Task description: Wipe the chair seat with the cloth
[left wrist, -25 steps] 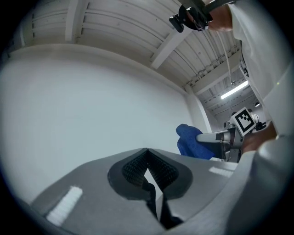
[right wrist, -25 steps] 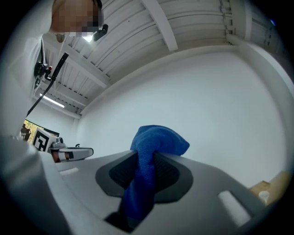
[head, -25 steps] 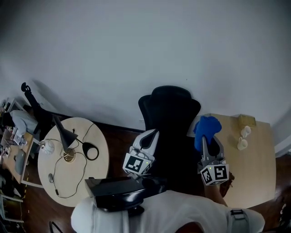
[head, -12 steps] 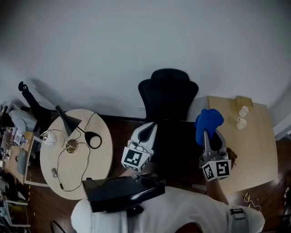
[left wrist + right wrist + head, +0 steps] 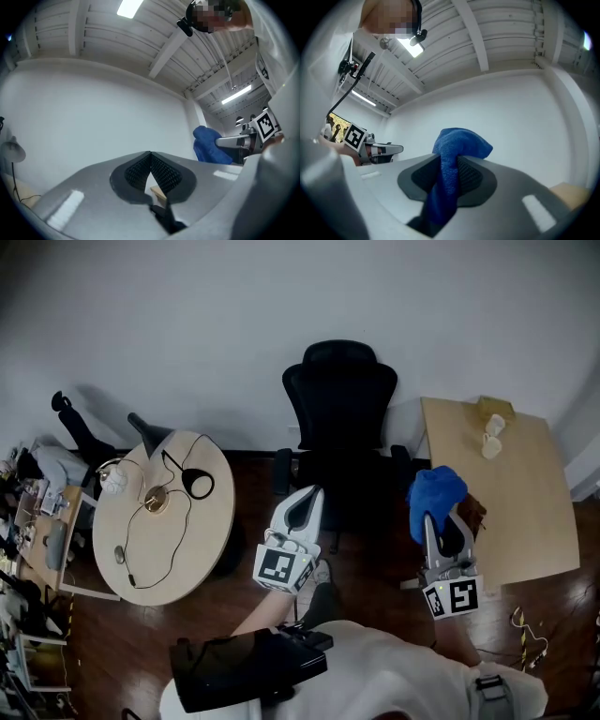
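Right gripper [image 5: 439, 521]: jaws clamped on the blue cloth [image 5: 434, 491], which bunches above the jaw tips and trails down between them. In the head view the cloth sits at the left edge of the wooden desk [image 5: 511, 512], just right of the black office chair [image 5: 339, 395] and off to the side of the chair seat [image 5: 345, 486]. Left gripper [image 5: 313, 495]: jaws pressed together with nothing between them, held at the seat's front-left corner; a round table [image 5: 178, 540] carrying a black lamp [image 5: 150, 432] stands left of the chair.
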Demonstrator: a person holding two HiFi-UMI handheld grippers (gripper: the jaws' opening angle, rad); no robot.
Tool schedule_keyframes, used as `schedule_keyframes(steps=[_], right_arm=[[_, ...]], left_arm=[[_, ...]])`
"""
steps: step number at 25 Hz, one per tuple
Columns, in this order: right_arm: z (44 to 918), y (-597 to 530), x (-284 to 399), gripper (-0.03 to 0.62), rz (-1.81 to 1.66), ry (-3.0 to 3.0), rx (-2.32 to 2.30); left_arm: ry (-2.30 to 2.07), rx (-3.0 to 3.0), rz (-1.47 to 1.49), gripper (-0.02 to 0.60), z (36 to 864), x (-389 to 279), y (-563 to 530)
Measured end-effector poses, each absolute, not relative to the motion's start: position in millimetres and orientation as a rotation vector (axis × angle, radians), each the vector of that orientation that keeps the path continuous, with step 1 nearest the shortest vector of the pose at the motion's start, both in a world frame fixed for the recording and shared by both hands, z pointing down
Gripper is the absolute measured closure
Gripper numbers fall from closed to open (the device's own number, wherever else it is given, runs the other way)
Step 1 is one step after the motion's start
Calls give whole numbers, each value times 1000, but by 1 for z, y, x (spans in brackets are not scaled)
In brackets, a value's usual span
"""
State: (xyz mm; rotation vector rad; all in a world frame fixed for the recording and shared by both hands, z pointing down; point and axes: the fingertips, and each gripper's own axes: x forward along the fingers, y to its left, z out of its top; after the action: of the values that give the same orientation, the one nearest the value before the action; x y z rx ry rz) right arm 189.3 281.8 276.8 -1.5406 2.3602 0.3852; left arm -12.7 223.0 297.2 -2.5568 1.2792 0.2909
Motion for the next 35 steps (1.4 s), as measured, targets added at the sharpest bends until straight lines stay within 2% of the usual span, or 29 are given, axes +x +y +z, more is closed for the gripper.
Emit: schedule_keyframes(steps=[3, 7, 10, 15, 19, 23, 35], right_arm=[[279, 341, 202, 497, 319, 2353, -1545], [255, 409, 205, 497, 312, 2364, -1537], [242, 448, 191, 497, 339, 2351, -1510], [237, 497, 168, 497, 358, 2314, -1511], [226, 515, 143, 497, 333, 2320, -1492], [224, 534, 118, 499, 335, 2320, -1494], [247, 551, 102, 499, 305, 2305, -1565]], left_arm=[[1299, -2632, 184, 581, 299, 2, 289], [1229, -2547, 274, 581, 259, 7, 361], [1268, -2592, 144, 581, 257, -5, 401], [1172, -2514, 328, 581, 236, -20, 454], [1177, -2550, 304, 581, 240, -45, 475], [1270, -2647, 42, 581, 271, -79, 502], [1249, -2659, 61, 581, 291, -108, 512]])
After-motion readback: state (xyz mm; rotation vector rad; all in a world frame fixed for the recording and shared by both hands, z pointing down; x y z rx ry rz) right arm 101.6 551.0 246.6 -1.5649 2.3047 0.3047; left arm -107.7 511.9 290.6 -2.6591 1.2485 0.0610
